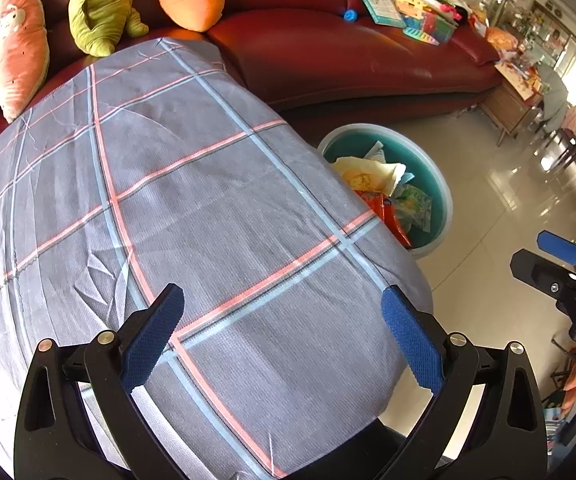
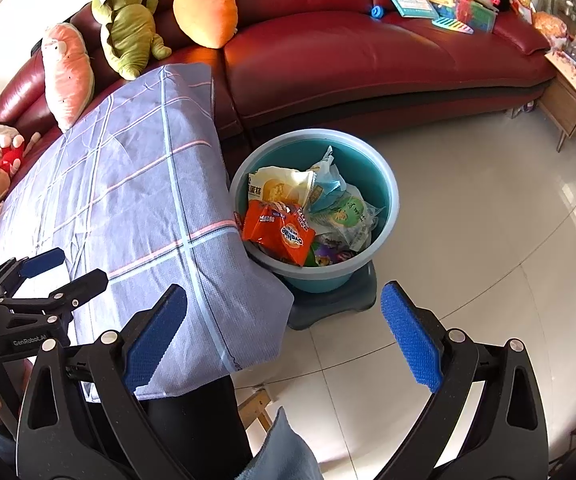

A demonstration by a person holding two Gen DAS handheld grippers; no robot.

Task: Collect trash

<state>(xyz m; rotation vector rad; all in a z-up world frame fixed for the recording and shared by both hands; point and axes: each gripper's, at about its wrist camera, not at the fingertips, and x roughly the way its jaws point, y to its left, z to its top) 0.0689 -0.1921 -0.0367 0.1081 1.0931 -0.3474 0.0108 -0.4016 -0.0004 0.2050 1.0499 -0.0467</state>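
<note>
A teal bin point(image 2: 384, 184) stands on a grey stool on the floor beside the table, also in the left wrist view point(image 1: 436, 184). It holds several snack wrappers, with an orange Ovaltine packet point(image 2: 277, 232) on top and a yellow cake wrapper point(image 2: 279, 184) behind it. My left gripper point(image 1: 283, 340) is open and empty above the checked tablecloth point(image 1: 207, 208). My right gripper point(image 2: 283, 340) is open and empty, near the table corner, in front of the bin. The left gripper point(image 2: 63, 268) also shows at the left of the right wrist view.
A red leather sofa point(image 2: 368, 60) runs behind the table, with plush toys point(image 2: 127, 24) and a pile of books and toys point(image 2: 460, 4). The tiled floor point(image 2: 488, 240) spreads right of the bin. A wooden cabinet point(image 2: 568, 108) stands at the far right.
</note>
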